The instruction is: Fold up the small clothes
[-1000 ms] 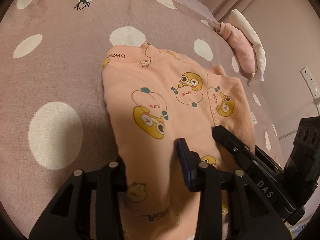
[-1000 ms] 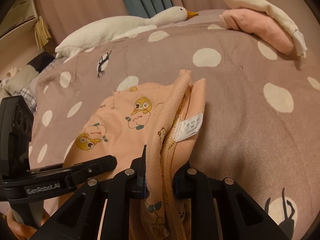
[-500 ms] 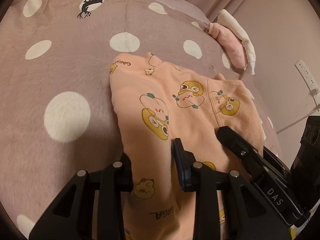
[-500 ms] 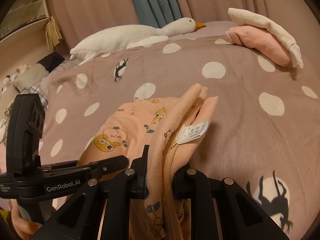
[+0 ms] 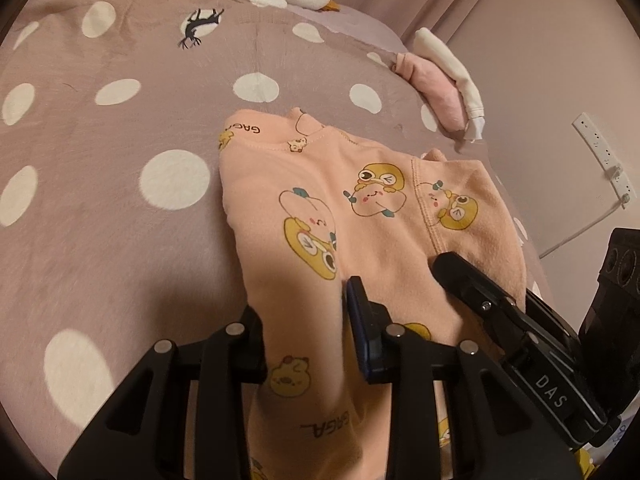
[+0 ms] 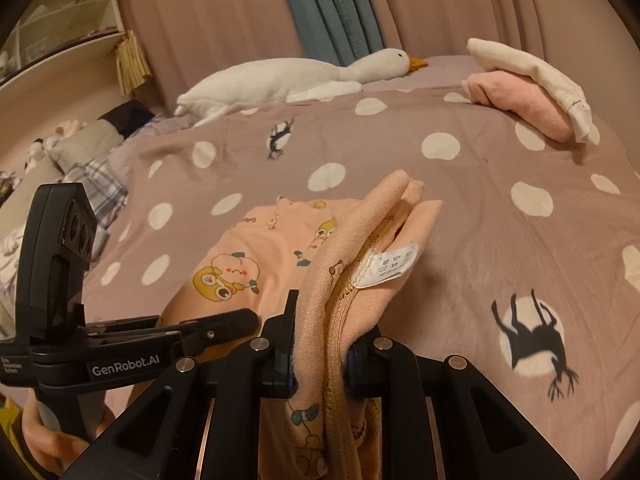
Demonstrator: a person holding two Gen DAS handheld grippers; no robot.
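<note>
Both tongs are clamped on the peach top: left tongs (image 5: 304, 312) pinch its near edge, right tongs (image 6: 320, 344) grip a bunched hem. Top (image 5: 360, 216) lies part-folded on the bed (image 5: 120, 240); I'd say the final fold remains.

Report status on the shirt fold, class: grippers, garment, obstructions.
Left gripper and right gripper both clamped on peach shirt. Near edge lifted off polka-dot blanket. Folded clothes pile beyond, apart.

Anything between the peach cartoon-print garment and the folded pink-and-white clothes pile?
Only bare dotted mauve blanket between the peach garment and the folded pile, per the right wrist view.
</note>
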